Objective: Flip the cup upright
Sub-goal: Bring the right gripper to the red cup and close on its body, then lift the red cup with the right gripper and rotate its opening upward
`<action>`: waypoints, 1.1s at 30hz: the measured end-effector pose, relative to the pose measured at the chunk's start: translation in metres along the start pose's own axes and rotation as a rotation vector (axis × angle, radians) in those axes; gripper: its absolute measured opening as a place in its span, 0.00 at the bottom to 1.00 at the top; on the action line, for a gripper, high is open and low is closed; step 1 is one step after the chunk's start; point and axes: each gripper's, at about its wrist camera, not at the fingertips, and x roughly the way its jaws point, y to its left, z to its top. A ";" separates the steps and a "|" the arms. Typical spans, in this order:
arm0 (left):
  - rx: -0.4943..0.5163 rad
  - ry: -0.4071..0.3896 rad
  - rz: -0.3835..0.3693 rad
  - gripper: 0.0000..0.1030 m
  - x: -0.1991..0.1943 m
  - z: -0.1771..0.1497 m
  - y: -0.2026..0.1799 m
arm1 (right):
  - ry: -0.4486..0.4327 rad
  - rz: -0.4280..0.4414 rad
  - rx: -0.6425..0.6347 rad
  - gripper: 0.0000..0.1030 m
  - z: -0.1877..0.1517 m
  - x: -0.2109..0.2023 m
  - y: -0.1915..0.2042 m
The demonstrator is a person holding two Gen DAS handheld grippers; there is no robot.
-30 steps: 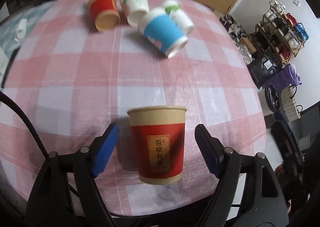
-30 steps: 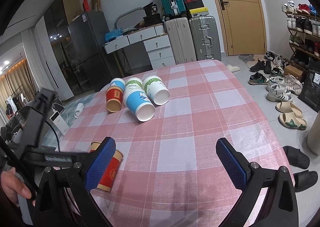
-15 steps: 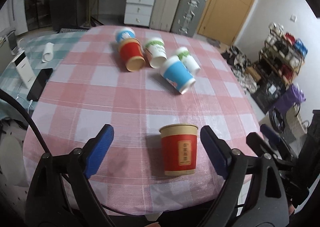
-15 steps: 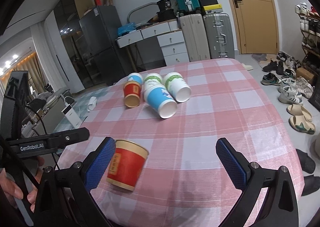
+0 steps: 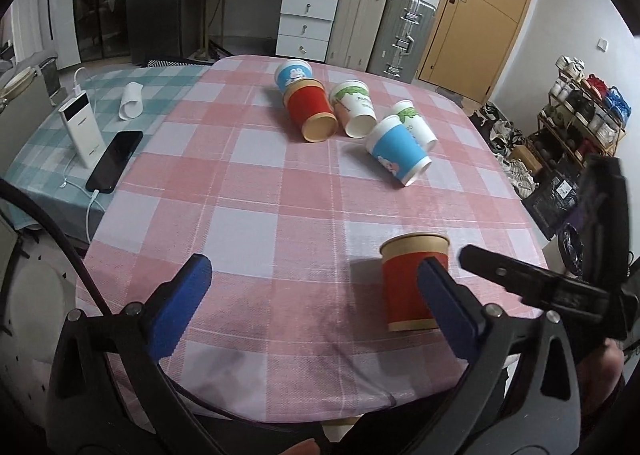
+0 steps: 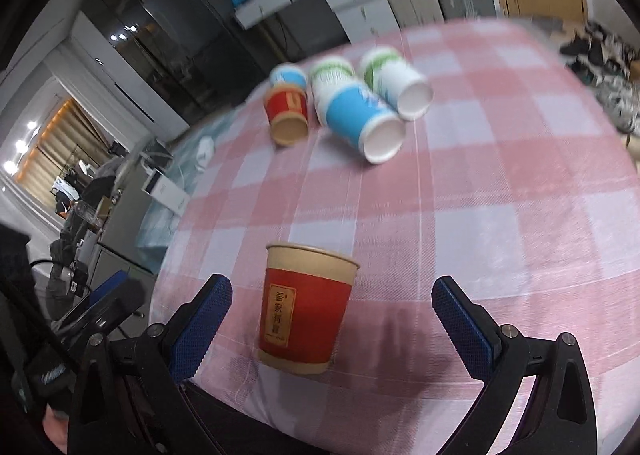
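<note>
One red cup (image 6: 306, 309) upright near table edge (image 5: 280, 407); five cups (image 5: 394, 153) lying (far side); left gripper (image 5: 316, 309) spread, empty; right gripper (image 6: 332, 325) spread, straddling upright cup, no contact; next: approach lying cup.

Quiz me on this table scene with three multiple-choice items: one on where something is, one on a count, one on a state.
1. Where does the upright red cup stand?
A. near the table edge
B. among the far cups
C. on the floor

2. How many cups lie tipped over at the far end?
A. two
B. five
C. eight

3. How is the right gripper?
A. shut on the cup
B. open
C. out of view

Answers: 1 A, it stands alone by the near edge of the tablecloth. 2 B, five lie clustered. 3 B, neither pad touches the cup.
</note>
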 end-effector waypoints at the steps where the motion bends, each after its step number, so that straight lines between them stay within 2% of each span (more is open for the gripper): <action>1: -0.003 0.001 0.004 0.99 0.001 0.000 0.002 | 0.017 -0.004 0.008 0.99 0.002 0.007 0.000; 7: -0.015 0.009 -0.005 0.99 0.005 -0.001 0.008 | 0.078 -0.002 0.018 0.99 0.012 0.030 0.004; 9: -0.019 0.020 -0.011 0.99 0.009 -0.002 0.011 | 0.099 -0.037 -0.011 0.99 0.015 0.037 0.009; 18: -0.039 0.047 -0.021 0.99 0.022 -0.004 0.020 | 0.235 -0.013 0.034 0.97 0.030 0.071 0.009; 24: -0.053 0.058 -0.025 0.99 0.028 -0.005 0.026 | 0.289 -0.031 0.043 0.81 0.037 0.083 0.008; 25: -0.054 0.061 -0.025 0.99 0.029 -0.005 0.026 | 0.297 -0.034 0.042 0.75 0.037 0.085 0.008; 26: -0.057 0.063 -0.026 0.99 0.029 -0.005 0.027 | 0.302 -0.034 0.046 0.71 0.036 0.086 0.008; 29: -0.056 0.066 -0.030 0.99 0.031 -0.005 0.027 | 0.289 -0.021 0.042 0.69 0.035 0.086 0.010; 33: -0.056 0.067 -0.031 0.99 0.031 -0.005 0.027 | 0.210 -0.013 0.024 0.69 0.034 0.074 0.012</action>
